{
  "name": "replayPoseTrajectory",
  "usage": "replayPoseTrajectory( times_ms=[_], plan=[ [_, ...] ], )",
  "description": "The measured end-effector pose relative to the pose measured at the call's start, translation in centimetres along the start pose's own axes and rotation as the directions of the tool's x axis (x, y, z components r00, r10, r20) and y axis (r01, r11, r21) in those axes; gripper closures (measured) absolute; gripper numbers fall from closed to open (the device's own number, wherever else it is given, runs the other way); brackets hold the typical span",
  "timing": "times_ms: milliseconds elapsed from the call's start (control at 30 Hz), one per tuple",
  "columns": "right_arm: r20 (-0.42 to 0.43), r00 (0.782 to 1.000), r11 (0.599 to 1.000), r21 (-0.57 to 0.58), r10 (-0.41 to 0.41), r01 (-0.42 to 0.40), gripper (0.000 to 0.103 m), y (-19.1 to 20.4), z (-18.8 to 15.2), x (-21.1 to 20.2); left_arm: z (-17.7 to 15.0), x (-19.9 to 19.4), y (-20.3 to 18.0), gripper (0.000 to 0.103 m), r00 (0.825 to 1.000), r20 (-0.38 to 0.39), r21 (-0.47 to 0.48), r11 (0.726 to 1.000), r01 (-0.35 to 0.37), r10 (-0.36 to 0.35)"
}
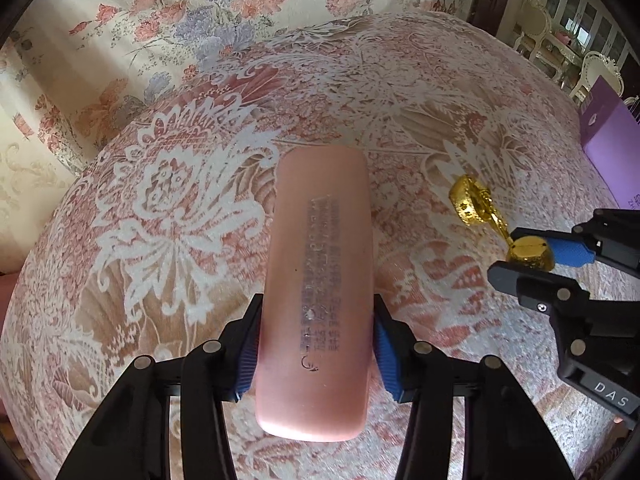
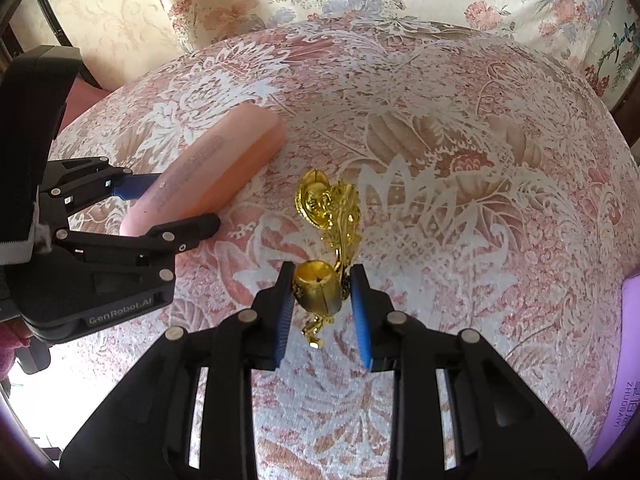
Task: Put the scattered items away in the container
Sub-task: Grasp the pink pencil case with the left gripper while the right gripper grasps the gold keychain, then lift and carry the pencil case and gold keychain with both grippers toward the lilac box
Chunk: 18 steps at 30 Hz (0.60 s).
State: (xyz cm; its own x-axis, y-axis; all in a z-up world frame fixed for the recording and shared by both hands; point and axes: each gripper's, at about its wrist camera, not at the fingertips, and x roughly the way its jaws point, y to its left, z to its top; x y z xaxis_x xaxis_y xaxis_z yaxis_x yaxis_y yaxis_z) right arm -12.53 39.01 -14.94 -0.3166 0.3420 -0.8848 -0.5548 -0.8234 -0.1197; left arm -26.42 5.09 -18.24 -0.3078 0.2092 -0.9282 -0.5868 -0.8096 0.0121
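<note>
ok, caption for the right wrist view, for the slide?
Right tongs shut on a gold metal flower ornament above the pink lace tablecloth; left tongs grip a pink oblong case.

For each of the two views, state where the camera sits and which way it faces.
Left wrist: on the left gripper, aimed steeply down at the pink case it clamps; the right gripper enters from the right.
Right wrist: on the right gripper, aimed steeply down at the gold ornament it clamps; the left gripper enters from the left.
Shared: case, ornament, lace tablecloth, purple box.
</note>
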Motion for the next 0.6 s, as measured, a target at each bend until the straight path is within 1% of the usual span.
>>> replayPoseTrajectory(
  times_ms=[233,433,600],
  plan=[
    [0.001,1.000,1.000,-0.007,0.011,-0.011,0.074,0.6,-1.2,-1.0,-1.4,-1.0,-1.2,0.054,1.000,0.008,-0.016,1.000,0.008,-0.008],
    [0.003,1.000,1.000,-0.008,0.027,-0.027,0.074,3.0,-2.4,-2.4,-3.0,-2.2,-2.0,0.054,1.000,0.013,-0.045,0.999,0.017,-0.016],
    [0.000,0.999,0.999,-0.011,0.034,-0.034,0.074,3.2,-3.8,-3.6,-4.3,-3.3,-3.1,0.054,1.000,0.017,-0.048,0.999,0.026,-0.025]
  ],
)
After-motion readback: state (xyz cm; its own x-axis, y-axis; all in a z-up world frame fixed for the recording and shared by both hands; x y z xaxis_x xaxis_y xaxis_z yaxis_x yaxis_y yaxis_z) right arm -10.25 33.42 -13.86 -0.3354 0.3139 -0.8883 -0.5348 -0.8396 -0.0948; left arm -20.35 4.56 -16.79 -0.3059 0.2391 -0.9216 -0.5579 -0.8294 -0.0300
